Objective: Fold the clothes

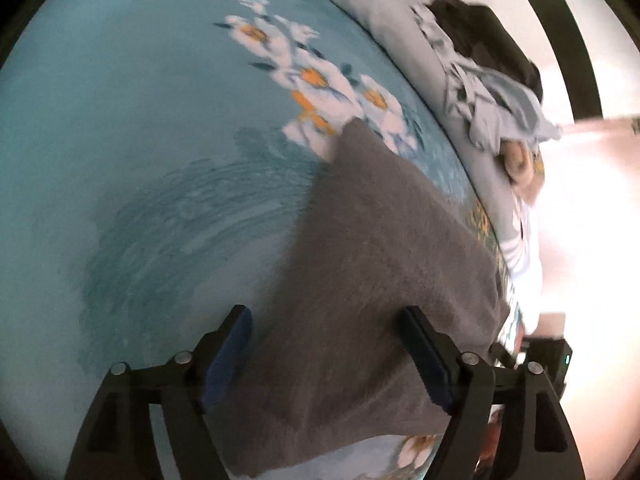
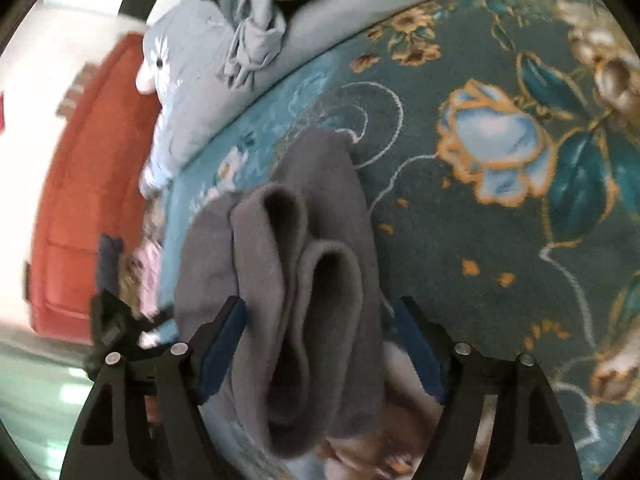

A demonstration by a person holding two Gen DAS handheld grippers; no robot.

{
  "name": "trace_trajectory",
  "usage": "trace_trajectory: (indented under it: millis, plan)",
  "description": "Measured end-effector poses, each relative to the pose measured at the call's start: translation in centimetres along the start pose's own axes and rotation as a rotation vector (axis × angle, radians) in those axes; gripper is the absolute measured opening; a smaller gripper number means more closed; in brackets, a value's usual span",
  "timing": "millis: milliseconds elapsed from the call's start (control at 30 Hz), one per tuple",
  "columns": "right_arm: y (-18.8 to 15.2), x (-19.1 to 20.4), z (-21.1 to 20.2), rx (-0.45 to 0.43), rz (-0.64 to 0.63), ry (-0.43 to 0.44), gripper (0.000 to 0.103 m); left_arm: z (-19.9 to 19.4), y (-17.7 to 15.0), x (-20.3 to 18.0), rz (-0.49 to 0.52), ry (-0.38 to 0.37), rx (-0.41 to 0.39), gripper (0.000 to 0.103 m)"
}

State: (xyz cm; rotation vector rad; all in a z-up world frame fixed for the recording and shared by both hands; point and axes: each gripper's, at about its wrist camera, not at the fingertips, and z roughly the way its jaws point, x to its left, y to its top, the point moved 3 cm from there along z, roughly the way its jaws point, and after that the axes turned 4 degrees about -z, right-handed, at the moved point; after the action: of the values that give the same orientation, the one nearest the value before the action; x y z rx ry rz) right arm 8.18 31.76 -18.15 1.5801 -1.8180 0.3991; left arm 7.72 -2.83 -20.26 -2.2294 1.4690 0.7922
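On the bed with the teal flowered blanket [image 1: 132,128] lies the folded grey fleece garment [image 1: 360,264]. Left hand-held gripper [image 1: 328,356] stands wide over its flat part; right hand-held gripper [image 2: 320,352] stands wide around its bunched folds [image 2: 308,280], pads not pressing.

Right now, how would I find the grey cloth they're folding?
Look at the big blue flowery bedspread that covers the bed. The grey cloth lies on it, bunched in soft folds, away from the pale clothes pile by the bed's edge. It is the only plain dark grey thing, with no pattern.
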Motion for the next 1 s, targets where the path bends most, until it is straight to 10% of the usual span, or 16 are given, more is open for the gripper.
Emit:
trace_trajectory:
  millis: [533,1000]
  plan:
    - [0.3,0.3,2.3,-0.047,0.095,0.053,0.081,1.1,0.0,-0.5,0.065,-0.020,-0.004,0.097]
    - [0.7,4.0,1.6,-0.041,0.084,-0.085,0.036,-0.7,-0.7,-2.9,0.209,-0.067,-0.061,0.036]
